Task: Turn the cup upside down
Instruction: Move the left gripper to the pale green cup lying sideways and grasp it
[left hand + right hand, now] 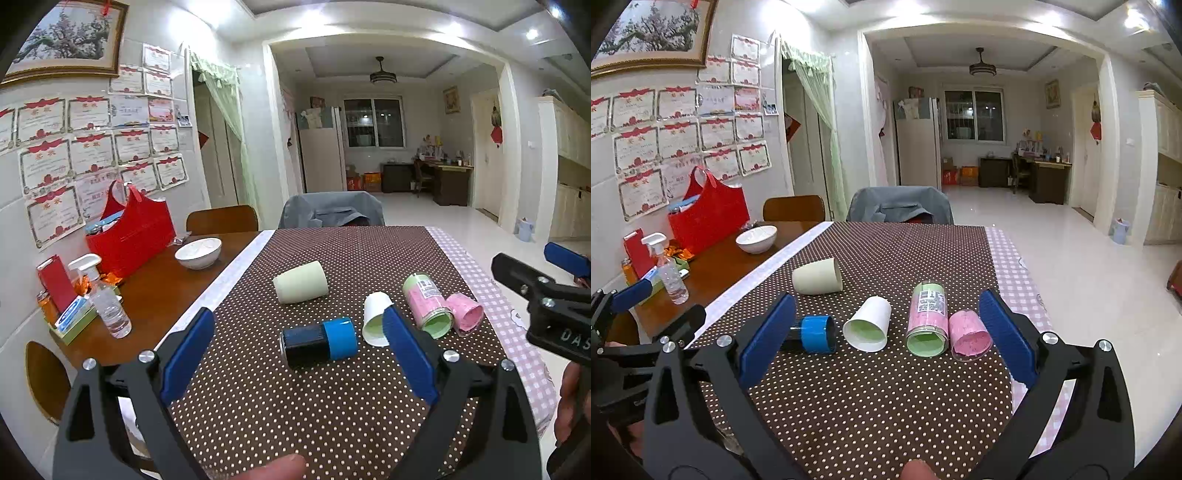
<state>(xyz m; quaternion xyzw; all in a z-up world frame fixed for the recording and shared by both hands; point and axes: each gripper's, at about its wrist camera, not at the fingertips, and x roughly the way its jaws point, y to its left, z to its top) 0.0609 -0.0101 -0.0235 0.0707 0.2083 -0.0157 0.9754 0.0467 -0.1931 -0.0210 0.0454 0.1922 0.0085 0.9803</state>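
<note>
Several cups lie on their sides on the brown dotted tablecloth [295,398]: a pale cream cup [301,282] [818,277], a dark cup with a blue band [319,341] [812,334], a white cup with a green inside [375,318] [868,324], a tall pink and green cup [428,306] [927,319] and a pink cup [465,314] [969,334]. My left gripper [299,325] is open, above the table just short of the dark cup. My right gripper [886,314] is open, wide around the white and pink-green cups, still short of them. It also shows at the left wrist view's right edge [546,295].
On the bare wood at left stand a white bowl [198,252], a red bag [131,232], a spray bottle [107,295] and small boxes. Two chairs [330,210] stand at the far table edge. A pink checked cloth [517,332] covers the right table edge.
</note>
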